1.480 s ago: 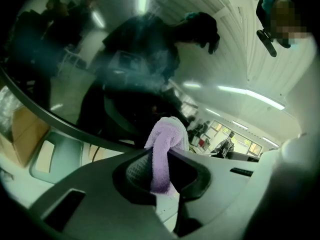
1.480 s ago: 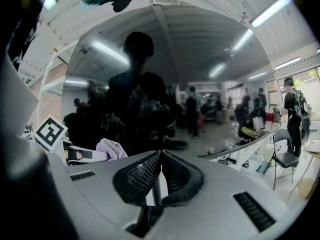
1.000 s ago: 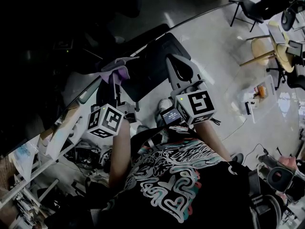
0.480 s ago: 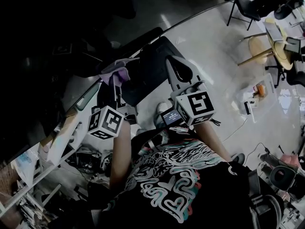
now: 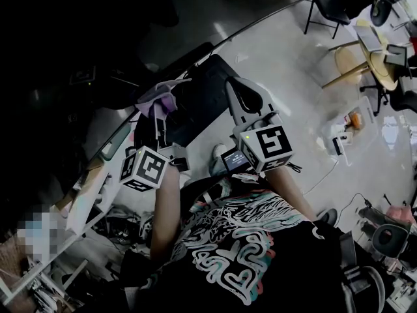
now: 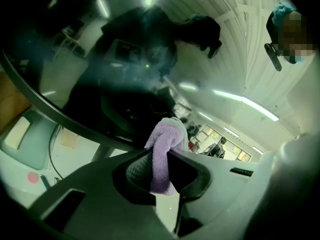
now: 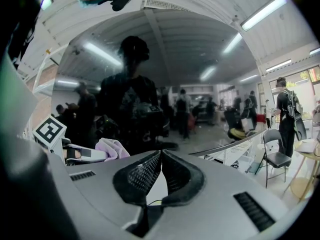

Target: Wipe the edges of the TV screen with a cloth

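Cloth [image 6: 167, 134], purple, is clamped in left gripper [image 6: 161, 156] jaws at TV screen [image 5: 71, 51] near edge. Right gripper [image 7: 160, 156] jaws are closed together, empty. Risk: narrow bunched cloth slips aside, letting bare jaws scrape the screen

The TV screen [image 5: 98, 51] walls off the whole upper left, and its edge slants from lower left to upper right. Toward the upper right that edge is clear, with bare floor [image 5: 293, 77] beside it. The left gripper [image 5: 158, 106], clamped on the cloth [image 5: 159, 96], occupies the edge's middle. The right gripper [image 5: 233, 85], jaws together, stands near it over a black flat thing [image 5: 202, 103]. Toward the lower left, a cluttered shelf [image 5: 78, 201] crowds the edge. A chair [image 5: 329, 8] and a round table [image 5: 374, 60] stand well apart.
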`<action>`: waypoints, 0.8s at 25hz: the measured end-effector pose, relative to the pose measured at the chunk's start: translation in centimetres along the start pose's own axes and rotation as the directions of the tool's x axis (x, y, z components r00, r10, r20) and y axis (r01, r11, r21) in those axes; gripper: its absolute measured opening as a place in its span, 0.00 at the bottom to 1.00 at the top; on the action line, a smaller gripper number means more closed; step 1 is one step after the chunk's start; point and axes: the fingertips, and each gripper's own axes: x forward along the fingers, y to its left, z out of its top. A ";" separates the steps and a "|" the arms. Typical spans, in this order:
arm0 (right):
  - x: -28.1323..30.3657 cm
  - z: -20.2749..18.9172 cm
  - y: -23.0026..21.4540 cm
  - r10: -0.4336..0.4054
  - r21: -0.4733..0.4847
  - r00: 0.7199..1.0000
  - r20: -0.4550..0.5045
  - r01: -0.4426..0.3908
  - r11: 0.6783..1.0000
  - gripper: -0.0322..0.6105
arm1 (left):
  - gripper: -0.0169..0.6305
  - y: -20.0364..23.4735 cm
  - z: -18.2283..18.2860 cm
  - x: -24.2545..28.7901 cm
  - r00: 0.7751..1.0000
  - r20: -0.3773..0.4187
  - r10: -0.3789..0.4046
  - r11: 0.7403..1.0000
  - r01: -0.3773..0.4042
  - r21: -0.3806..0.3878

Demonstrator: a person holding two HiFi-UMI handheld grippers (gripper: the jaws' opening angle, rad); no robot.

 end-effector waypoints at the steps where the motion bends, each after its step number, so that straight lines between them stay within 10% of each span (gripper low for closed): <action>1: 0.0 0.1 -0.3 -0.003 0.000 1.000 0.002 0.003 1.000 0.10 | 0.11 -0.2 -0.1 0.3 1.000 -0.001 -0.005 1.000 0.005 -0.006; 20: -2.5 -0.1 -6.8 -0.086 0.003 0.996 0.016 0.086 0.996 0.10 | 0.11 -3.7 -1.6 4.1 0.998 -0.001 -0.063 0.992 0.063 -0.106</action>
